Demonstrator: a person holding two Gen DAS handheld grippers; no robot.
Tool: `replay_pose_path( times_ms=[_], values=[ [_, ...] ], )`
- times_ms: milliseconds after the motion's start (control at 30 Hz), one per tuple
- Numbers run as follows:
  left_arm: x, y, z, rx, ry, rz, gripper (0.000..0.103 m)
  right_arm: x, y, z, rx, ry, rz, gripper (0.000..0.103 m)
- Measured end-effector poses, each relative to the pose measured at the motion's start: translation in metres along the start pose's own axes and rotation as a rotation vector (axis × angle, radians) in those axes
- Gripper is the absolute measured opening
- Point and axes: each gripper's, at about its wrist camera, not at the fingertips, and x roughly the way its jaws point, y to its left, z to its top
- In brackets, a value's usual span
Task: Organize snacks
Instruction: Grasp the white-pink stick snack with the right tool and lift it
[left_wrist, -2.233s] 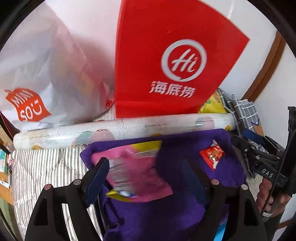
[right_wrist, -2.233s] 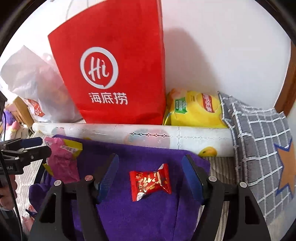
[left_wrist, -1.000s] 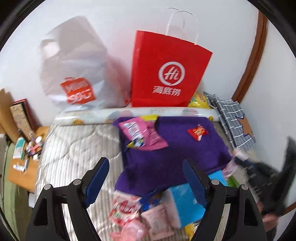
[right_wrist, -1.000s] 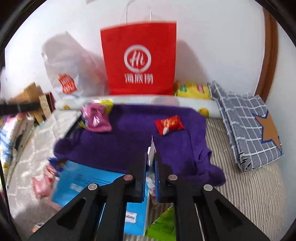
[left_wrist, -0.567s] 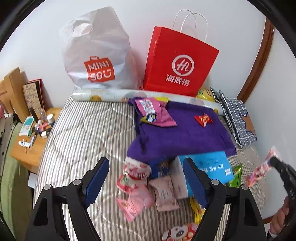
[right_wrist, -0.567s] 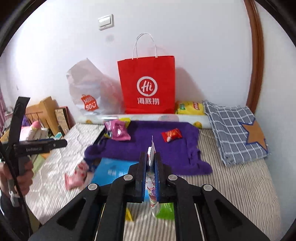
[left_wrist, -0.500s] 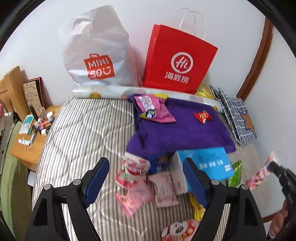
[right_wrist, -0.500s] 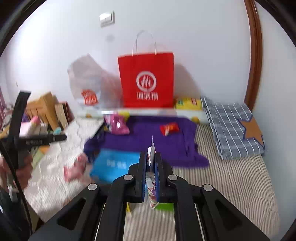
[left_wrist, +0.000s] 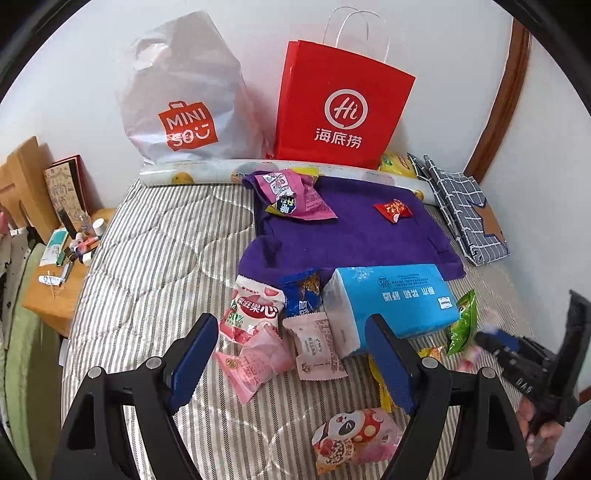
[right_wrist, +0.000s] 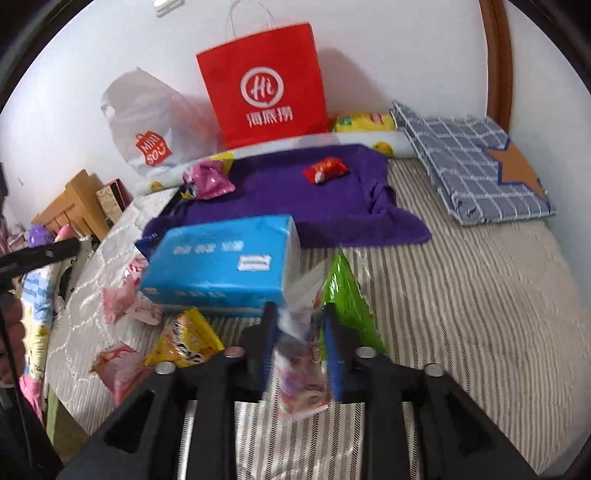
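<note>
Several snack packets lie on the striped bed around a blue tissue pack (left_wrist: 391, 299) (right_wrist: 221, 264). My left gripper (left_wrist: 291, 358) is open and empty above pink packets (left_wrist: 255, 354) and a pale pink sachet (left_wrist: 314, 347). My right gripper (right_wrist: 299, 339) has its jaws parted, with a blurred pink-and-clear packet (right_wrist: 301, 373) between them, next to a green packet (right_wrist: 347, 299). On the purple towel (left_wrist: 351, 236) (right_wrist: 295, 192) lie a magenta packet (left_wrist: 295, 195) (right_wrist: 207, 181) and a small red packet (left_wrist: 393, 210) (right_wrist: 325, 170).
A red paper bag (left_wrist: 340, 110) (right_wrist: 266, 81) and a white Miniso bag (left_wrist: 184, 99) stand against the back wall. A rolled sheet (left_wrist: 207, 173) lies before them. A checked cloth (right_wrist: 469, 162) lies at right. A wooden bedside table (left_wrist: 55, 277) with small items stands left.
My right gripper dropped toward the bed beside the tissue pack and its jaws have parted around the pink packet it was shut on. My left gripper moved closer over the pink packets.
</note>
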Motion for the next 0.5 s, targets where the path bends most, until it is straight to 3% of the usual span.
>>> replay_pose_path(
  times_ms=[33,333,433,500],
  values=[
    [0.000,0.002,-0.001,0.000,-0.001,-0.001,0.080,0.003,-0.001,-0.004,-0.001,0.009,0.012,0.045],
    [0.018,0.019,-0.017,-0.038,0.033,0.010,0.080,0.031,0.012,-0.026,-0.048,0.038,-0.036,0.045],
    [0.023,0.026,-0.022,-0.041,0.037,0.031,0.080,0.042,0.014,-0.029,-0.054,0.067,-0.070,0.024],
    [0.029,0.035,-0.025,-0.054,0.051,0.030,0.080,0.037,0.015,-0.032,-0.059,0.039,-0.077,0.024]
  ],
)
